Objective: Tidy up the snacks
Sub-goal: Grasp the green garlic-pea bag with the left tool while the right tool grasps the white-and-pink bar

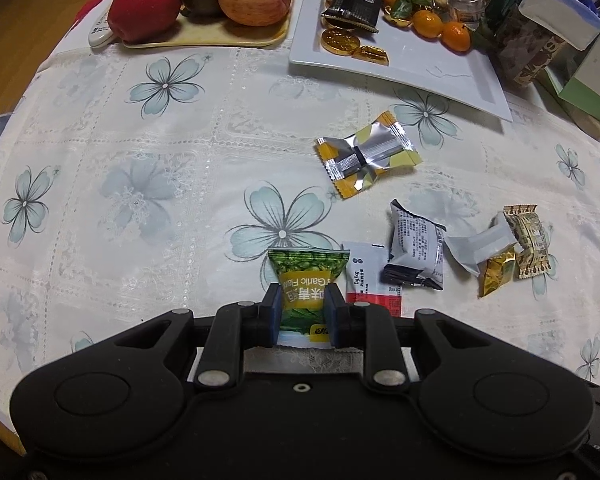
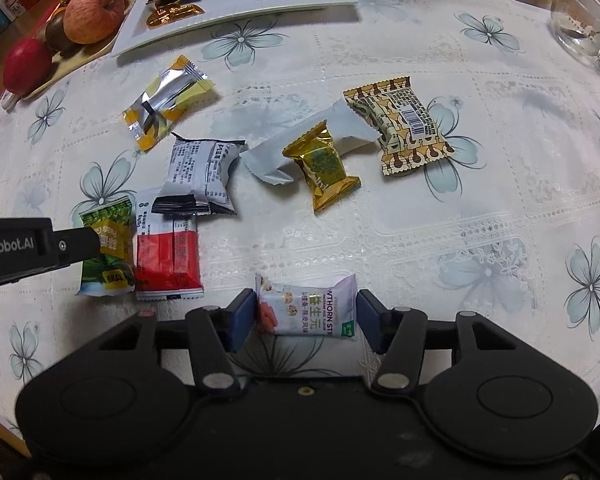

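My left gripper (image 1: 303, 294) is shut on a green pea packet (image 1: 306, 270) that lies on the floral tablecloth, its pads pinching the packet's middle. In the right wrist view the same left gripper (image 2: 96, 244) reaches in from the left over that green packet (image 2: 106, 268). My right gripper (image 2: 305, 304) has a white hawthorn snack packet (image 2: 308, 308) between its pads, and both pads rest against the packet's ends. Loose snacks lie beyond: a red-and-white packet (image 2: 166, 256), a black-and-white one (image 2: 200, 176), a gold one (image 2: 324, 168), a brown patterned one (image 2: 404, 124) and a yellow-and-silver one (image 2: 168, 104).
A white square plate (image 1: 420, 72) with gold coins, a dark packet and small oranges stands at the back. To its left sits a fruit tray (image 1: 204, 40) with apples. Boxes crowd the back right. A glass bowl (image 2: 580, 24) stands at the far right.
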`<state>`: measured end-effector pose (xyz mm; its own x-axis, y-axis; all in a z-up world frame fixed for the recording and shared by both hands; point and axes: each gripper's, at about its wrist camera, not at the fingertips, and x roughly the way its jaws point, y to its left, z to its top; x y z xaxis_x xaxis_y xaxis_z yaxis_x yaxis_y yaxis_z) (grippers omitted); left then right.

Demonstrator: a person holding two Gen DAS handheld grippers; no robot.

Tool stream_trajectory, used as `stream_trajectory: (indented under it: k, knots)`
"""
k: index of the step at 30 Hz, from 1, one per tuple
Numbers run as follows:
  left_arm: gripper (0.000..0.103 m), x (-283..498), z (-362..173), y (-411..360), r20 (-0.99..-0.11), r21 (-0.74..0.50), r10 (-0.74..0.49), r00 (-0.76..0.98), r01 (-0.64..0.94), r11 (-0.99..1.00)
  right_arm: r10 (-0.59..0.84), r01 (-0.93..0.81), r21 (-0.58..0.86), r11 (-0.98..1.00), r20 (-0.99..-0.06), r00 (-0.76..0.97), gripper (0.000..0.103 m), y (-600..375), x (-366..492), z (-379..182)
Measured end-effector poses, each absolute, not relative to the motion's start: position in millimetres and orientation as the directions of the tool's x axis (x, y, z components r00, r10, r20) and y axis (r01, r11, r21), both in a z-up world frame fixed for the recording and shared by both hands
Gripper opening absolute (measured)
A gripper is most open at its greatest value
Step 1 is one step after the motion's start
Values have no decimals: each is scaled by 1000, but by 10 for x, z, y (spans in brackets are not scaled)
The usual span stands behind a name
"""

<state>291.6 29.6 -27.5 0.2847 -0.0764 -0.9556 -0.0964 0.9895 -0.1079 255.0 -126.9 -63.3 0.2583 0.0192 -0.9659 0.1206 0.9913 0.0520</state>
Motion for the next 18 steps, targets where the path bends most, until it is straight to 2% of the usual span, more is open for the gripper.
stream_trajectory:
  k: [9,11,18]
  knots:
    - [33,2978,-375,171,-960,-58,-32,279,-86,995,56,123,90,988,-966,251,54,-1357,2509,-550]
    - [39,2993,-409,154,-961,-49,-23,275,-88,995,61,123,94,988,-966,252,54,-1371,2501,-536]
    - [43,3029,-543,141,-969,-26,0,247,-101,995,62,110,92,990,-966,251,54,-1376,2477,-512]
